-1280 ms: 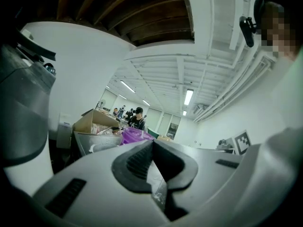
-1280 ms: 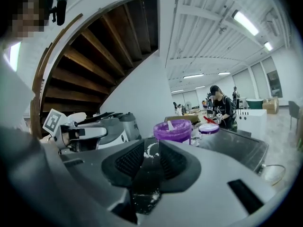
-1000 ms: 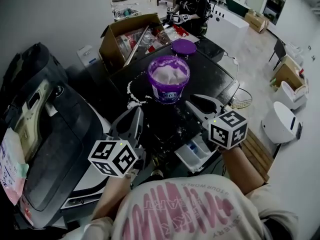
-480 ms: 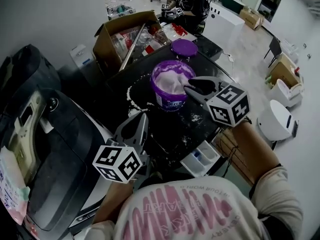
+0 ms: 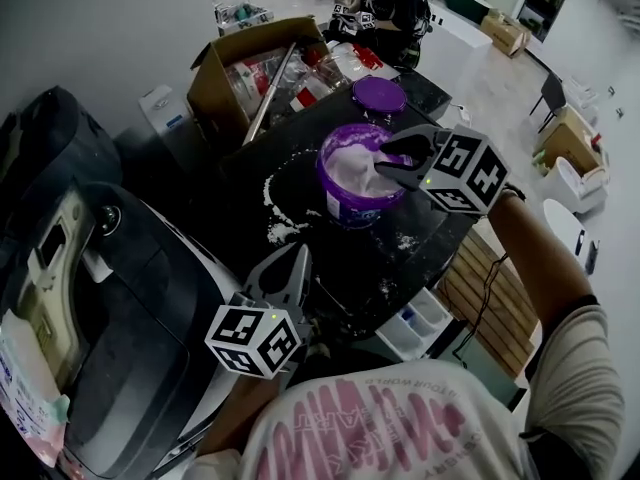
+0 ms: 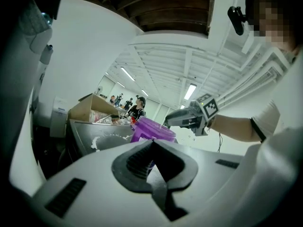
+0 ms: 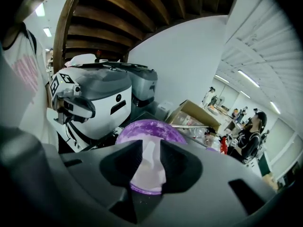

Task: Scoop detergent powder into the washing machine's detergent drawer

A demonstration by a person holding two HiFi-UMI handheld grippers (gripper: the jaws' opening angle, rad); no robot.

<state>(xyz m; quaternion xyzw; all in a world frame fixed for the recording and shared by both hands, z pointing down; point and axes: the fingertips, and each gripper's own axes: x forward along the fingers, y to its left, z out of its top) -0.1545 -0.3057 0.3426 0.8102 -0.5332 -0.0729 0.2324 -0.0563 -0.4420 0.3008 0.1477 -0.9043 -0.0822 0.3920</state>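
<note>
- Jaws of the right gripper (image 5: 386, 160) stand wide apart and have just been opening. The gripper tilts down into the purple tub (image 5: 352, 206). A pale upright shape (image 7: 149, 167), probably the scoop's handle, shows between the jaws, not yet clamped.
- The left gripper (image 5: 298, 256) has its jaws clenched together on nothing. It is low by the front edge of the black top (image 5: 300, 143), well apart from the tub.
- The detergent powder (image 5: 348, 163) is in the open tub. The detergent drawer (image 5: 418, 320) is pulled out below the front edge, well apart from the tub.
- If the jaws close off-centre on that handle, the scoop could twist or slip back into the powder.
- Nothing steadies the tub, so a nudge from the descending jaws could slide or tip it.
- The carry to the drawer passes over the edge of the top. A rolled wrist or an overfull scoop would drop powder short of the small compartments.
- The black top already carries spilled powder (image 5: 280, 218) in an arc left of the tub, with specks in front of it. The purple lid (image 5: 379, 96) lies behind the tub.
- An open cardboard box (image 5: 245, 63) stands behind the top.
- A person (image 5: 390, 8) is at a far table.
- A large grey appliance (image 5: 110, 298) is at the left, and wooden slats (image 5: 490, 278) are at the right.
</note>
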